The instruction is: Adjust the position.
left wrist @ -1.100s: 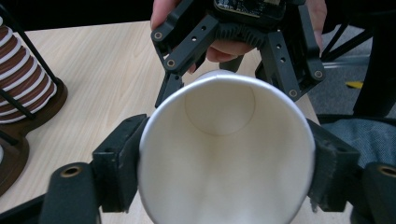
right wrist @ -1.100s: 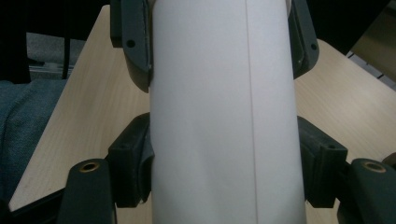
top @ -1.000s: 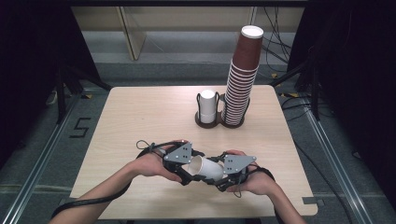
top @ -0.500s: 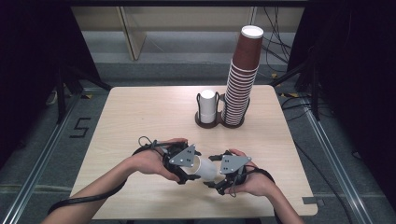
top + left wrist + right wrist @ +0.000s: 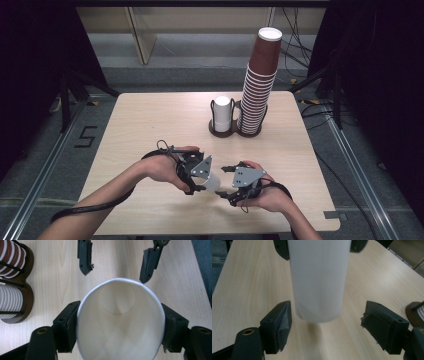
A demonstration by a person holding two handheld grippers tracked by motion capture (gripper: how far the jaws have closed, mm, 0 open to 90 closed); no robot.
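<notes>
The white paper cup with its rolled rim (image 5: pixel 119 322) lies on its side between my two hands, low over the near part of the pale wooden worktop (image 5: pixel 150 120), mouth toward my left camera. My left claw (image 5: pixel 120 325) is clamped on it, one black jaw against each side of the wall just behind the rim. I judge it very light, thin and easily crushed: the mouth already looks squeezed into an oval. The rim is the stiffest place to hold, the base next; the smooth wall between will dent and may slip.

My right claw (image 5: pixel 325 330) is released, its jaws spread wide on either side of the cup's closed base with clear gaps, touching nothing.

Compared with a second ago, both hands have come nearer to me, and the right claw, which then sat close against the cup, has now backed off and stands apart from it.

Farther back, a dark double holder (image 5: pixel 235 131) carries a short white stack of paper cups (image 5: pixel 222 112) beside a tall brown stack of paper cups (image 5: pixel 260 80).
</notes>
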